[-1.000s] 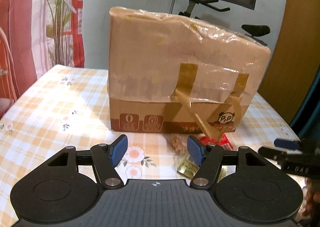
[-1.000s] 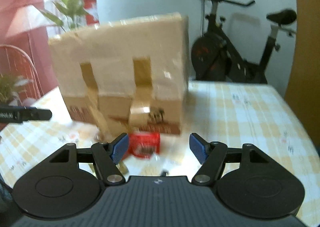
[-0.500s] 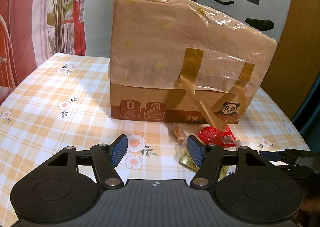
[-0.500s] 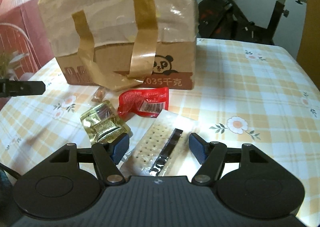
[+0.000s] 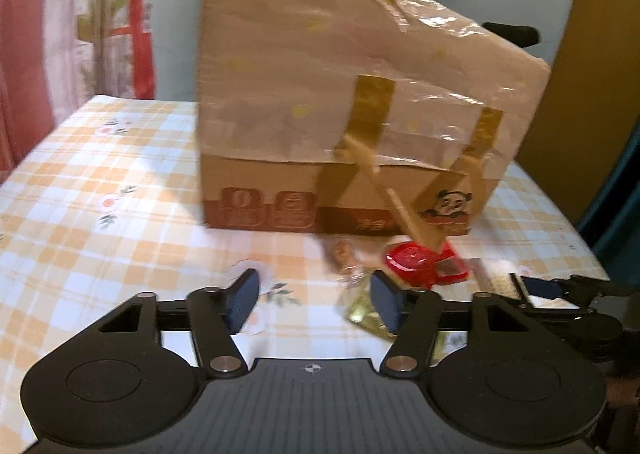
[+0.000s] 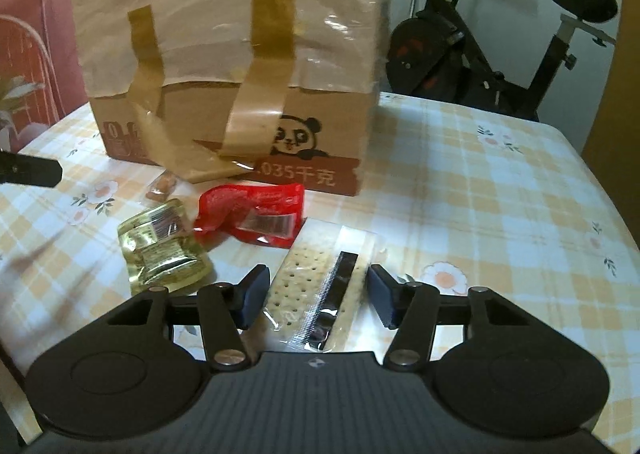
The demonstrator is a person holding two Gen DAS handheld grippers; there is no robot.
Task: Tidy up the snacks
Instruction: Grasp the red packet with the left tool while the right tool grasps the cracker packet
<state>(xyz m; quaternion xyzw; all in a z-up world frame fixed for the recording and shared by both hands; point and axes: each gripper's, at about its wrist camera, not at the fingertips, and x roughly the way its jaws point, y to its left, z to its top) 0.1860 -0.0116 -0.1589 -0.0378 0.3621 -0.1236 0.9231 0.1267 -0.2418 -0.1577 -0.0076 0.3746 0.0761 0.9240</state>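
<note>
A clear cracker packet [image 6: 316, 286] lies on the checked tablecloth between the open fingers of my right gripper [image 6: 316, 296], apart from both pads. Left of it lie a red packet [image 6: 256, 213], a gold packet [image 6: 160, 246] and a small brown candy [image 6: 162, 187]. My left gripper [image 5: 314, 300] is open and empty over the cloth; the gold packet [image 5: 366, 312] sits by its right finger, the red packet [image 5: 424, 264] beyond. The right gripper's blue tip [image 5: 544, 288] shows at the right.
A taped cardboard box [image 6: 240, 65] with a panda print stands behind the snacks, also in the left wrist view [image 5: 352, 113]. An exercise bike [image 6: 480, 45] stands past the table's far edge. A plant and red curtain [image 5: 100, 13] are at the left.
My right gripper has dropped and moved forward, so the cracker packet now lies between its fingers. My left gripper has drifted a little; its view is blurred. Both stay open.
</note>
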